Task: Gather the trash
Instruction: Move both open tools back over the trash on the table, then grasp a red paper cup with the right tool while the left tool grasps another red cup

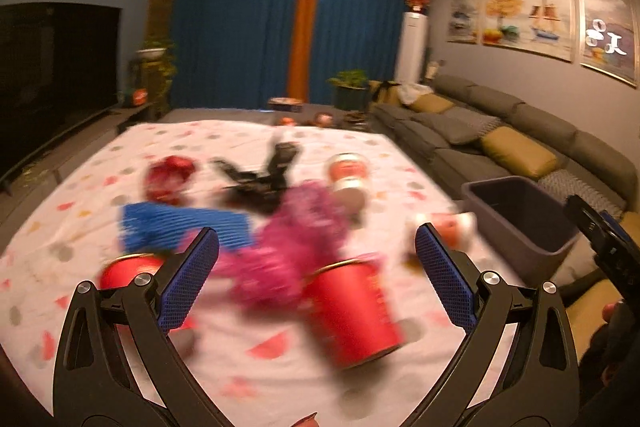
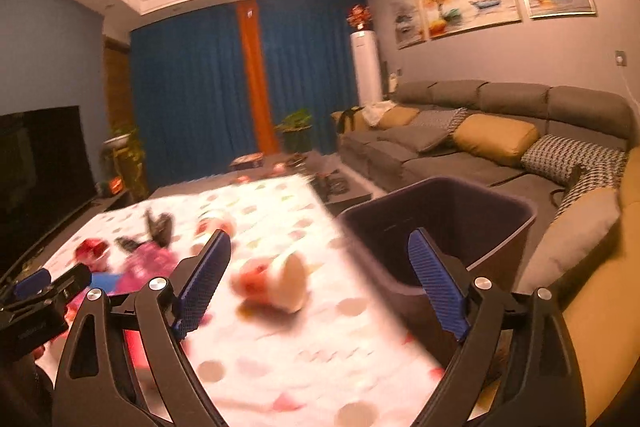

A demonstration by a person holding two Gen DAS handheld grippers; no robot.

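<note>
Left tool (image 1: 316, 267) open, empty; red can (image 1: 352, 311) lies just ahead between its fingers, bin (image 1: 520, 219) to the can's right.

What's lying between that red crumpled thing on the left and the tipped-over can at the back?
In the left wrist view, a black crumpled scrap lies between the red crumpled wrapper and the red-and-white can.

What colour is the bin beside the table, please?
Dark grey-purple bin; clearest in the right wrist view.

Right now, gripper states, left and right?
Left gripper: open, holding nothing.
Right gripper: open, holding nothing.
</note>
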